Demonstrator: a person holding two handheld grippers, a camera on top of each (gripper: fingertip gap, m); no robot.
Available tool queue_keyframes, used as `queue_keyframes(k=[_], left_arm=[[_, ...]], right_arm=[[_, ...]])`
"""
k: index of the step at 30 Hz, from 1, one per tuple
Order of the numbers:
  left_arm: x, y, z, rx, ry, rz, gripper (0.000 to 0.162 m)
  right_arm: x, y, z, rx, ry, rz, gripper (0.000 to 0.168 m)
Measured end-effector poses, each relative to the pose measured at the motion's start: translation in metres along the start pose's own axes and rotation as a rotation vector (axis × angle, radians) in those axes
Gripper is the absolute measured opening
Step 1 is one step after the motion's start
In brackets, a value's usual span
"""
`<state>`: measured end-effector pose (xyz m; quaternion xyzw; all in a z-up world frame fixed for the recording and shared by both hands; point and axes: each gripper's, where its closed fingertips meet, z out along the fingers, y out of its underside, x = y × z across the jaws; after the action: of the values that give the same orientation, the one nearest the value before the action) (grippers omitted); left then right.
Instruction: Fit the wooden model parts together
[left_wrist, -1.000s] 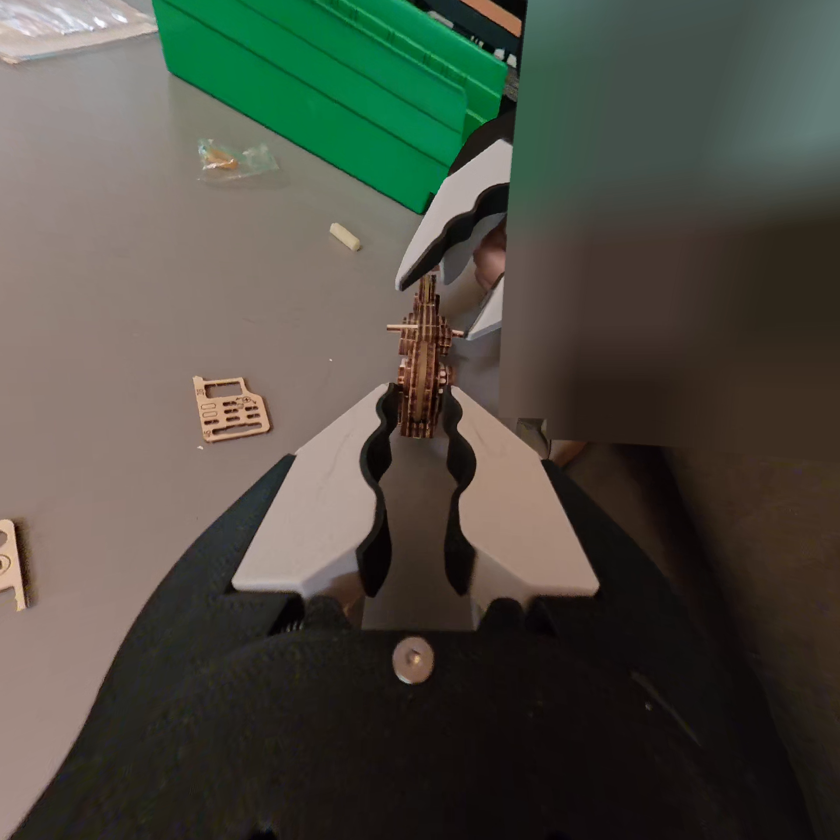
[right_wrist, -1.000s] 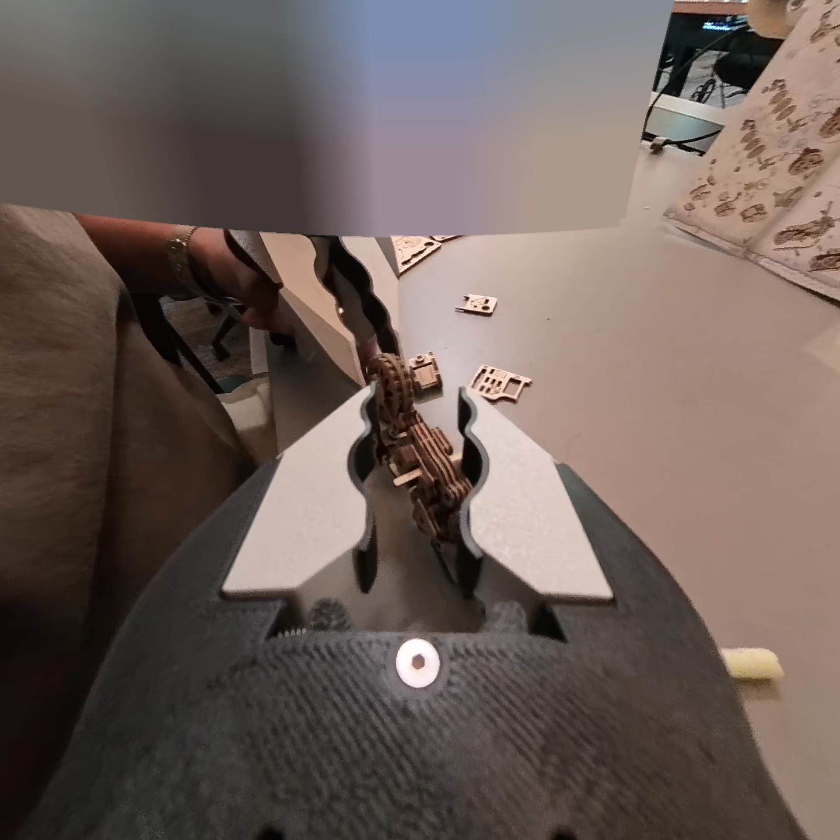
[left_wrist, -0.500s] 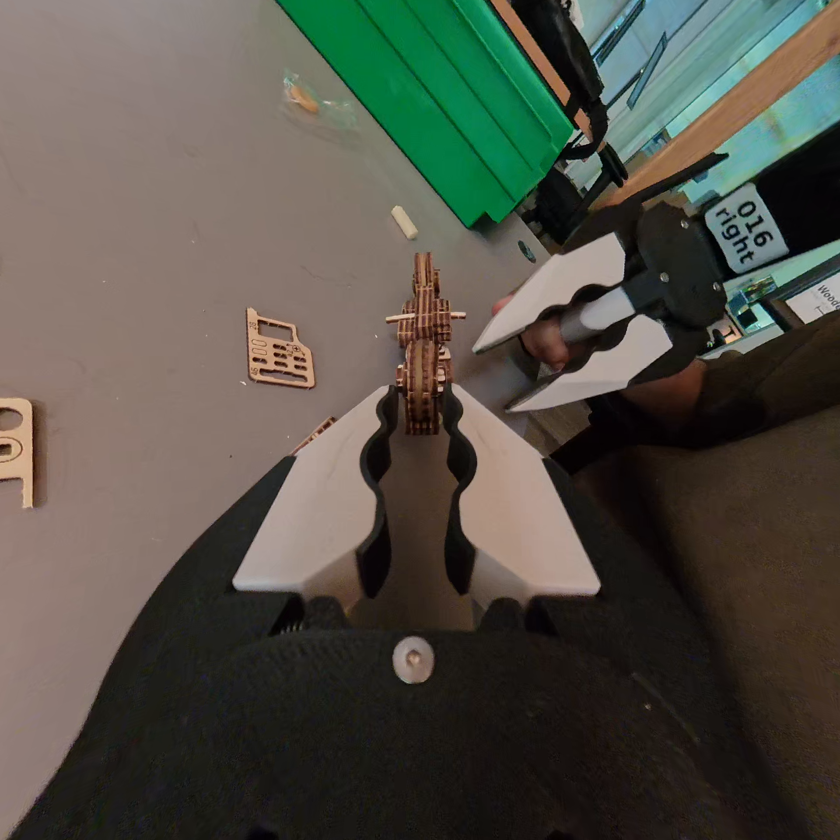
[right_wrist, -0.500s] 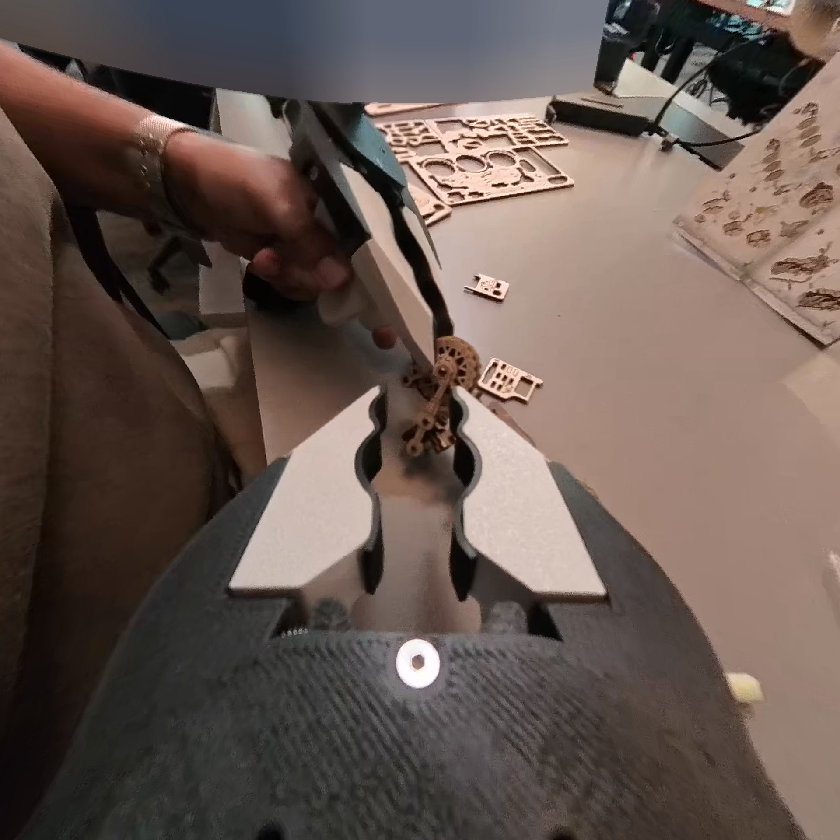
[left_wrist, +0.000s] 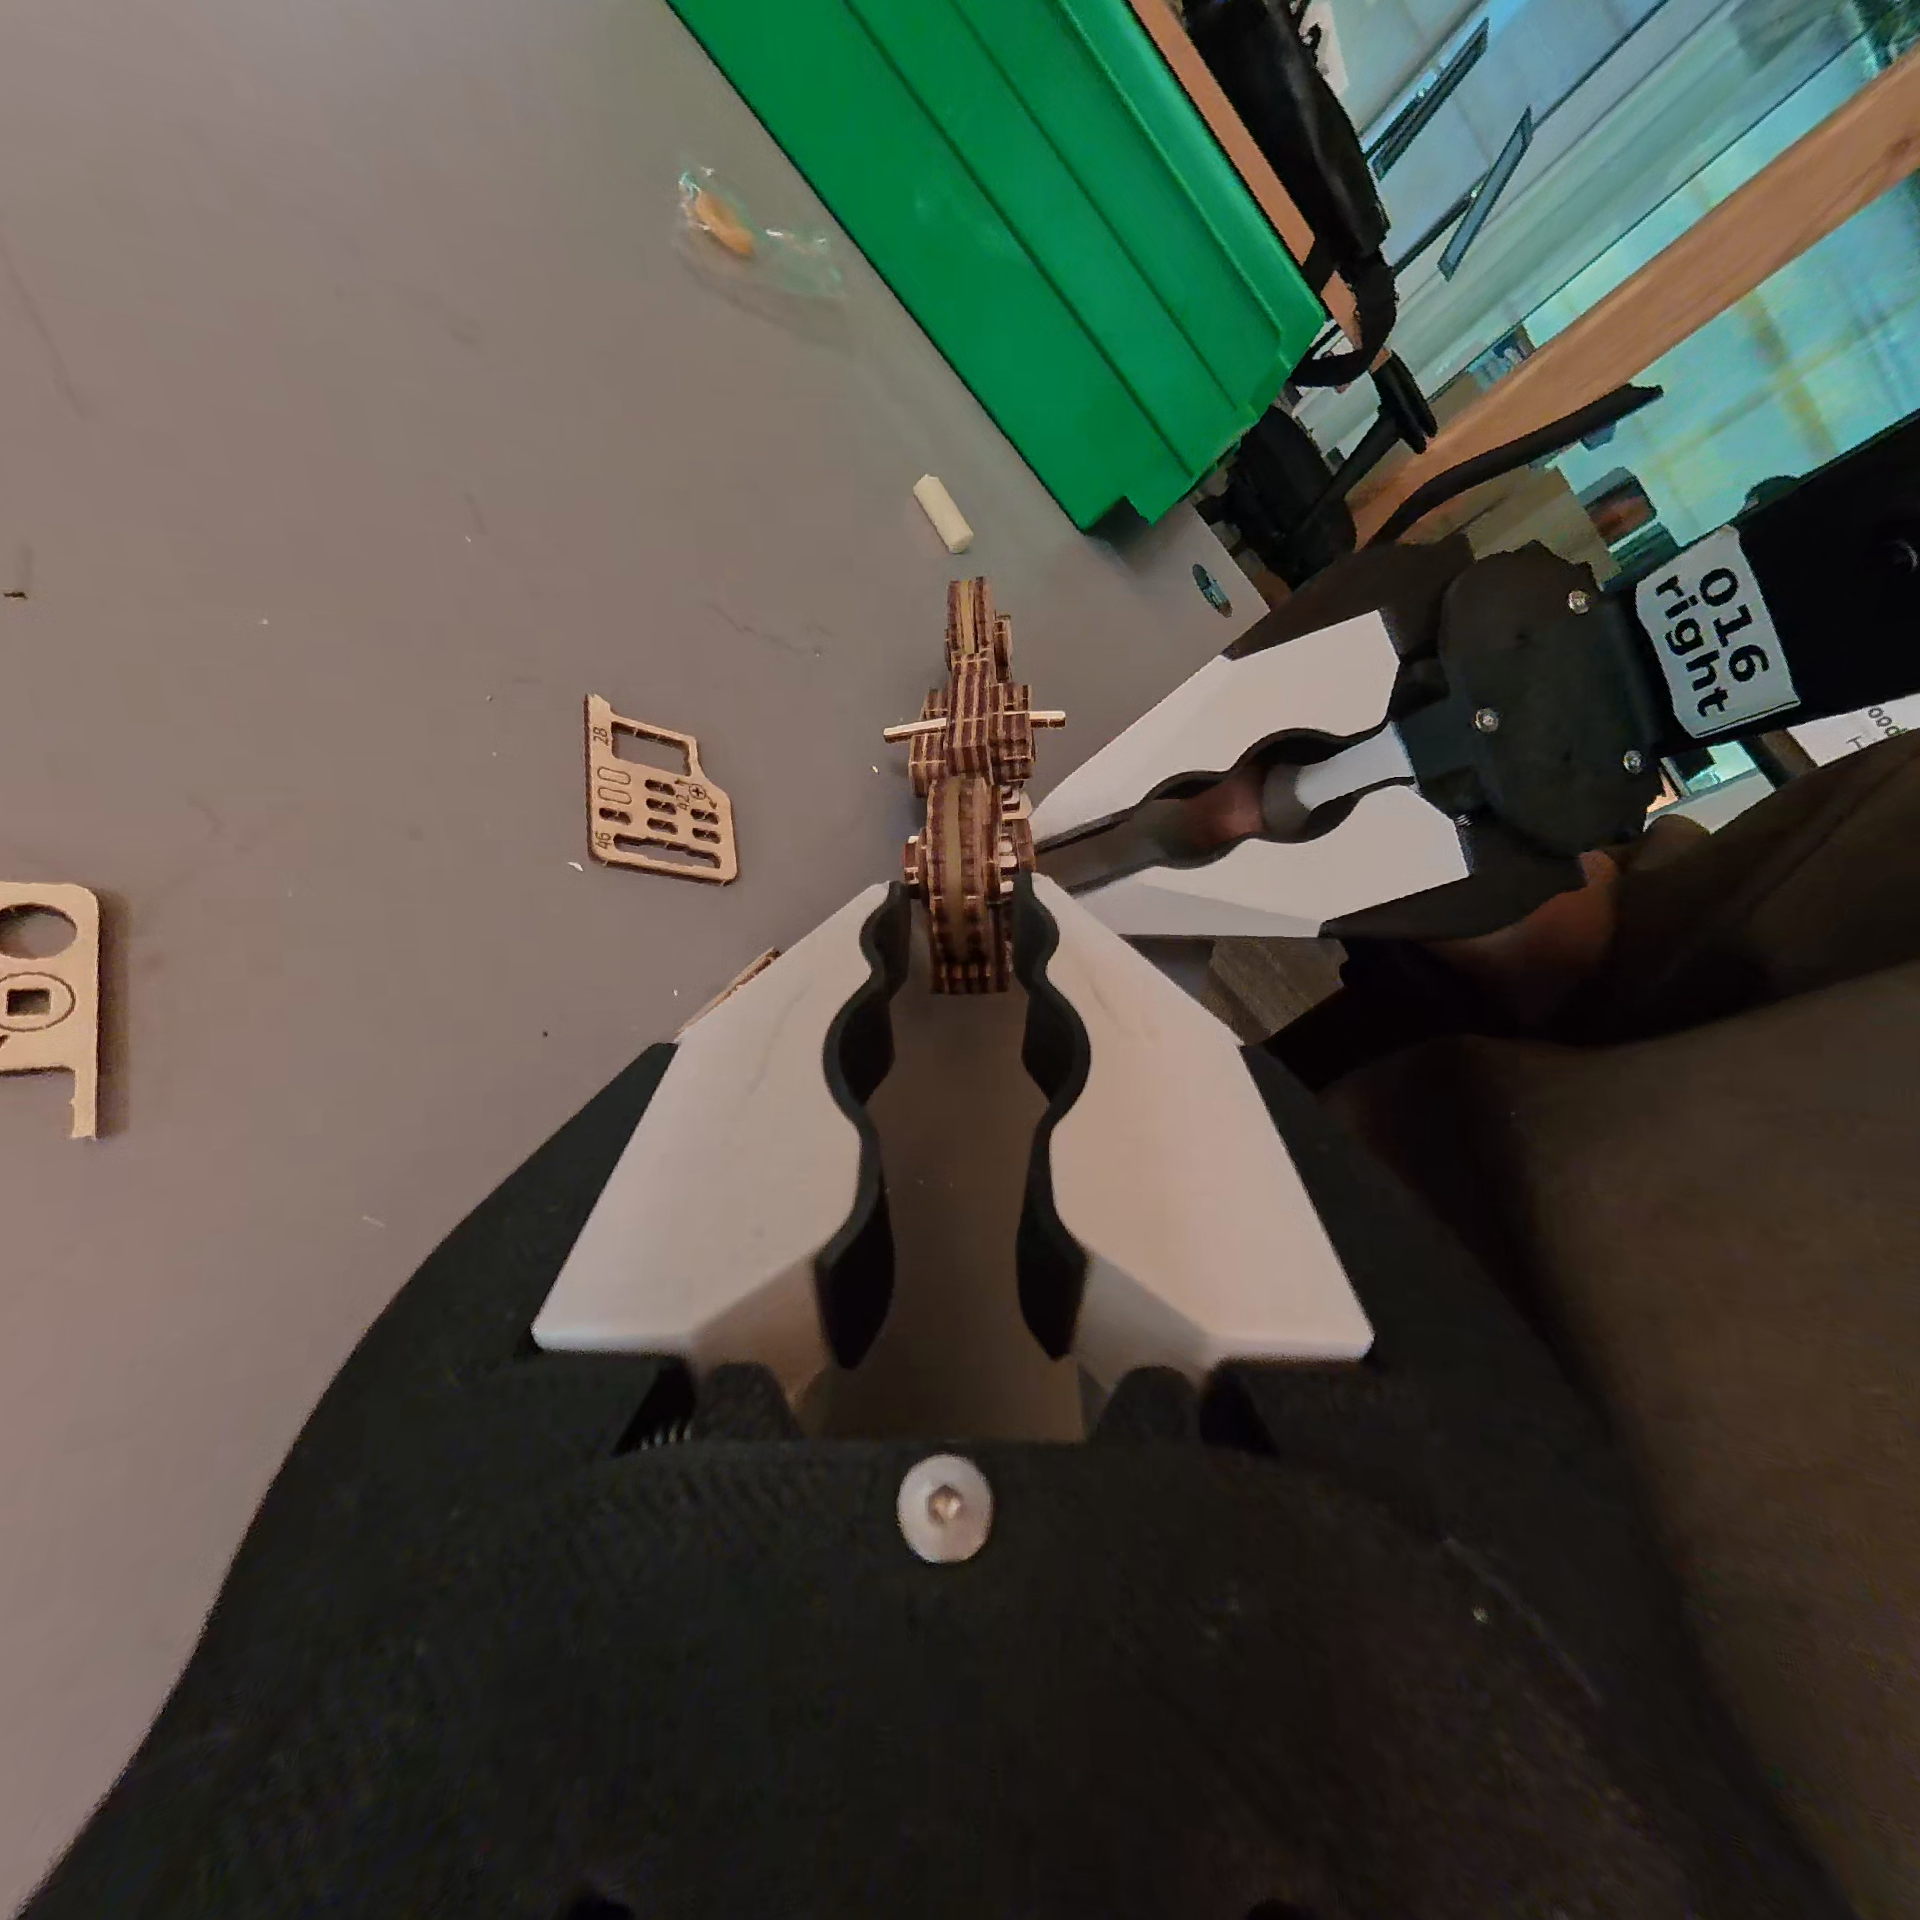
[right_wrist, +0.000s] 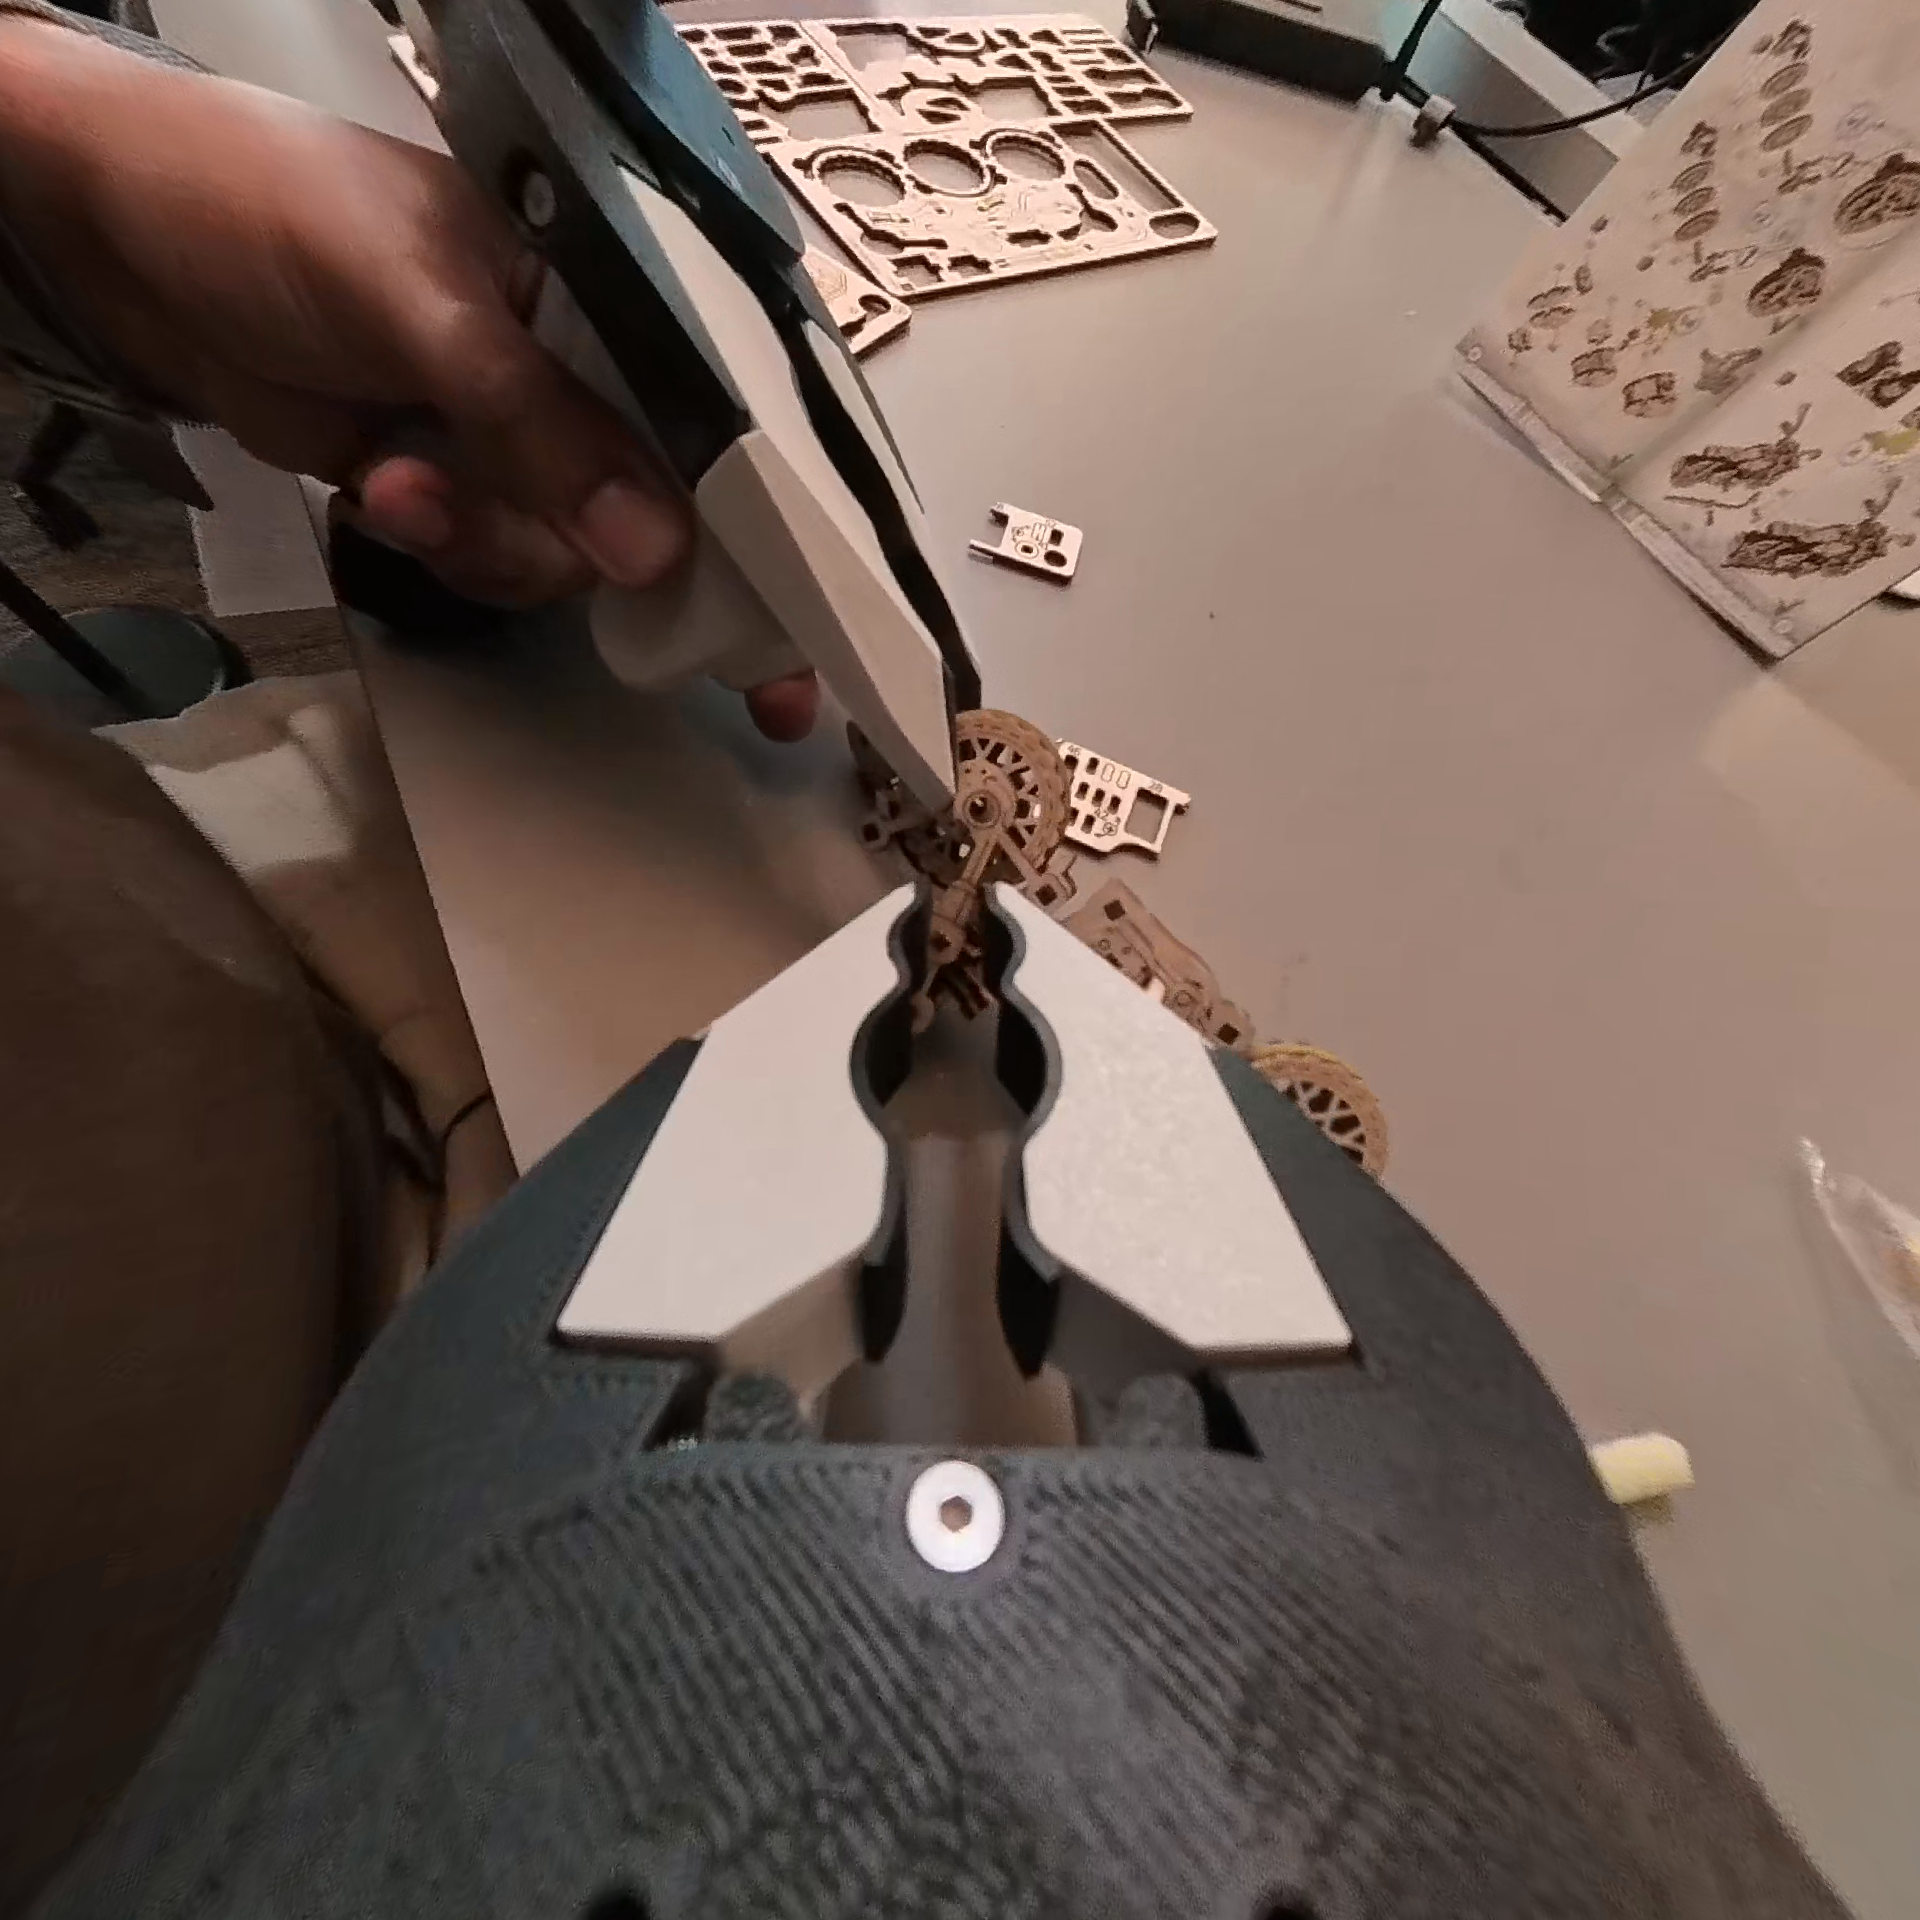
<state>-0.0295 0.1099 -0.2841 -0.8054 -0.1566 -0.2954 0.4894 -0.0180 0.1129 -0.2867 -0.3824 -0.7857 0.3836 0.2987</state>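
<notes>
A small layered wooden model (left_wrist: 961, 790) with spoked wheels is held just above the grey table. My left gripper (left_wrist: 961, 896) is shut on its near wheel. In the right wrist view the left gripper (right_wrist: 935, 764) comes down from the upper left onto the wheel (right_wrist: 1013, 784). My right gripper (right_wrist: 954, 904) is closed to a narrow gap on a thin arm of the model that sticks out toward it. In the left wrist view the right gripper (left_wrist: 1044, 844) reaches in from the right and its tips touch the model's side.
A green bin (left_wrist: 1039, 208) stands at the back. Flat wooden pieces (left_wrist: 660, 795) (left_wrist: 42, 997) and a white peg (left_wrist: 943, 511) lie on the table. Punched wooden sheets (right_wrist: 987, 177), an instruction sheet (right_wrist: 1714, 312) and another wheeled part (right_wrist: 1320, 1101) lie nearby. My two grippers' fingertips are within a few centimetres of each other.
My right gripper has moved in from the side and closed from open onto the model's arm. My left gripper keeps its hold on the model.
</notes>
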Motion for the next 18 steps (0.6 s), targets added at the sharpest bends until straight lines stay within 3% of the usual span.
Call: queue_keyframes(k=[18], left_arm=[[0.0045, -0.0011, -0.0016, 0.005, 0.06, -0.024, 0.018]], right_arm=[[0.0027, 0.0006, -0.0009, 0.005, -0.005, 0.031, 0.006]])
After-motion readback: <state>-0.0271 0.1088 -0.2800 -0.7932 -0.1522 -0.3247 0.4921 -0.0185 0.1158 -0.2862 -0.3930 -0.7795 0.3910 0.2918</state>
